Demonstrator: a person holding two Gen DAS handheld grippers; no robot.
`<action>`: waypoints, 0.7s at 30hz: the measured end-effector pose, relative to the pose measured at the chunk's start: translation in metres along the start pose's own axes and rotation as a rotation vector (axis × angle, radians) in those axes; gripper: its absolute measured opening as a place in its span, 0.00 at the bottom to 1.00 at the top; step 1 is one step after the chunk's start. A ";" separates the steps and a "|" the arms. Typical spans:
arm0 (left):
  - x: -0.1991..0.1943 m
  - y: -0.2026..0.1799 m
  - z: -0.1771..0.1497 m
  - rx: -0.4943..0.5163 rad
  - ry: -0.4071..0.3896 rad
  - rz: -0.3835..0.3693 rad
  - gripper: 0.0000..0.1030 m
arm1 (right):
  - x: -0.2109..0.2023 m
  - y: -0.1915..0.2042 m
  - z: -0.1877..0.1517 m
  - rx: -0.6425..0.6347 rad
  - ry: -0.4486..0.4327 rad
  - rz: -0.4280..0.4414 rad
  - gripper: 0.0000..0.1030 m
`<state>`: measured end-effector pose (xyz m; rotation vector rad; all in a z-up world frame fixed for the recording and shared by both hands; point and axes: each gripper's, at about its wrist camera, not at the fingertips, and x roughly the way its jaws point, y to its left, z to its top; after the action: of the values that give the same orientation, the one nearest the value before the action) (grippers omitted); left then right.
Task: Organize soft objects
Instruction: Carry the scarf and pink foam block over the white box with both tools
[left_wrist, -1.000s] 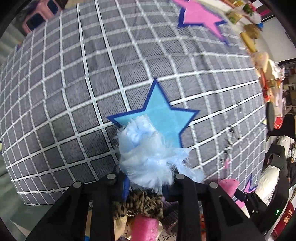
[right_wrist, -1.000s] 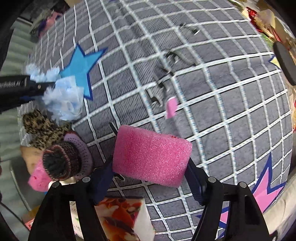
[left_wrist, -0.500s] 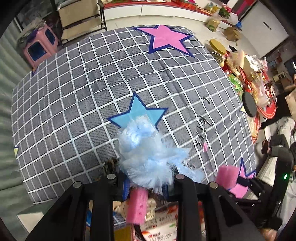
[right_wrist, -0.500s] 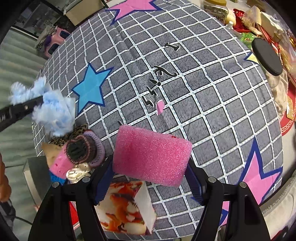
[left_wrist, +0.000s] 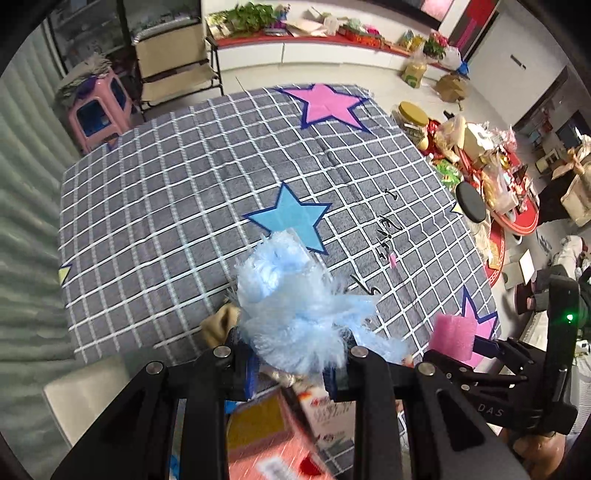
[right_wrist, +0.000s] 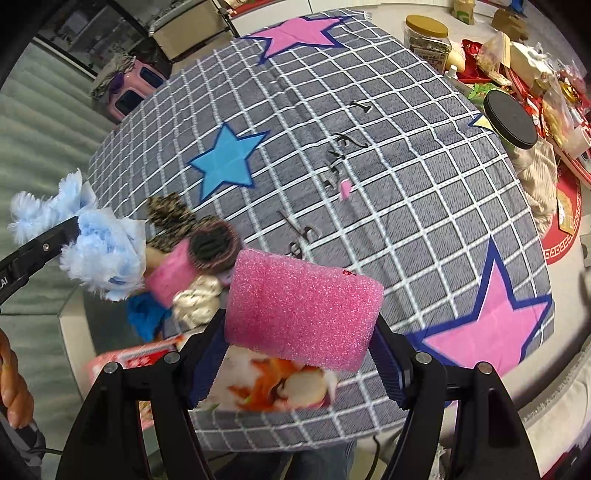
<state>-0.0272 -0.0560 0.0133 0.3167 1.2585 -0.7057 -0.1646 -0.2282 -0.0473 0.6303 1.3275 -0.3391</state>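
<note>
The left gripper (left_wrist: 291, 373) was clamped on a fluffy blue duster (left_wrist: 295, 314), which bulged up out of the narrow gap between its fingers, clear of the table. The right gripper (right_wrist: 299, 365) was clamped on a pink sponge (right_wrist: 303, 310), its fingers pressed to the sponge's two ends, and it too hung above the table. In the left view the sponge showed at the lower right, just beside the duster.

Below both grippers, at the table's near edge, lay a printed box (right_wrist: 277, 387). Just past it sat a heap of soft things: a pink roll (right_wrist: 171, 275), a dark knitted piece (right_wrist: 212, 245), a leopard-print piece (right_wrist: 170, 216), a white one (right_wrist: 197, 299) and a blue one (right_wrist: 146, 314).

Farther out the grey checked cloth (right_wrist: 406, 184) covered the table, with a blue star (right_wrist: 225, 160) near its middle and a small pink scrap (right_wrist: 345, 189) lying apart from the heap. A pink star (left_wrist: 325, 105) marked the far edge.
</note>
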 end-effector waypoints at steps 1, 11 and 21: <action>-0.007 0.005 -0.005 -0.011 -0.009 0.001 0.28 | -0.003 0.004 -0.003 -0.002 -0.003 0.003 0.71; -0.057 0.066 -0.072 -0.101 -0.060 0.055 0.28 | -0.024 0.080 -0.053 -0.110 -0.029 0.050 0.71; -0.073 0.130 -0.140 -0.232 -0.048 0.102 0.28 | -0.029 0.163 -0.084 -0.266 -0.034 0.063 0.71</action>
<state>-0.0599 0.1461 0.0199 0.1714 1.2555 -0.4721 -0.1451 -0.0522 0.0097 0.4401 1.2901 -0.1182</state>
